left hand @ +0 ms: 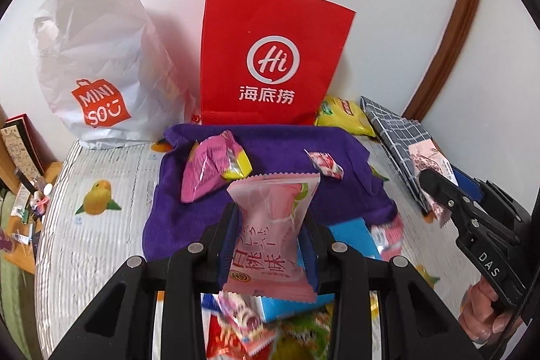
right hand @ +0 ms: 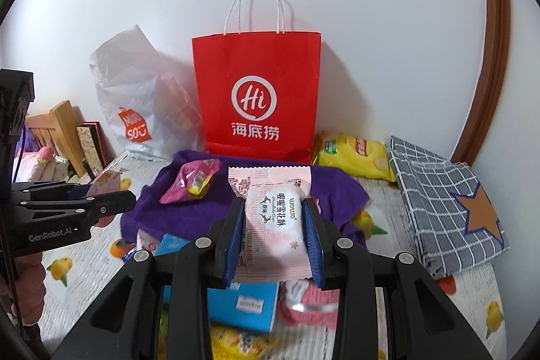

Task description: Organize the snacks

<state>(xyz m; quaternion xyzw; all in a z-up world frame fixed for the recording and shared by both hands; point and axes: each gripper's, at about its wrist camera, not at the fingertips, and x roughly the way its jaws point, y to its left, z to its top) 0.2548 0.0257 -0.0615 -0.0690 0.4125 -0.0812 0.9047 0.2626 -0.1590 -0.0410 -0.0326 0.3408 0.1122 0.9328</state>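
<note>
- The left claw (left hand: 270,245) is closed to a narrow gap on a pink peach packet (left hand: 274,231), its blue pads pressing both sides; the packet stands upright between them, in front of the red bag (left hand: 273,56).
- The right claw (right hand: 275,235) is likewise nearly closed, gripping a pale pink pastry packet (right hand: 273,225) by its sides, also in front of the red bag (right hand: 256,90).
- The red bag stands upright against the wall, white handles up, at the back of a fruit-print surface; I cannot tell whether that is a table or a bed.
- A purple cloth (left hand: 270,157) lies just in front of the red bag, touching its base.
- On the cloth, in front of the red bag, lie a magenta snack pack (left hand: 206,171) and a small pink candy (left hand: 324,164).
- A white plastic bag (left hand: 98,73) slumps just left of the red bag.
- A yellow chip bag (right hand: 354,154) lies just right of the red bag, with a grey checked cloth (right hand: 438,201) beyond it.
- A blue box (right hand: 243,306) and loose wrappers lie nearer than the purple cloth, below the claws.
- A hand (left hand: 482,316) holds the right gripper's handle, well right of the red bag.
</note>
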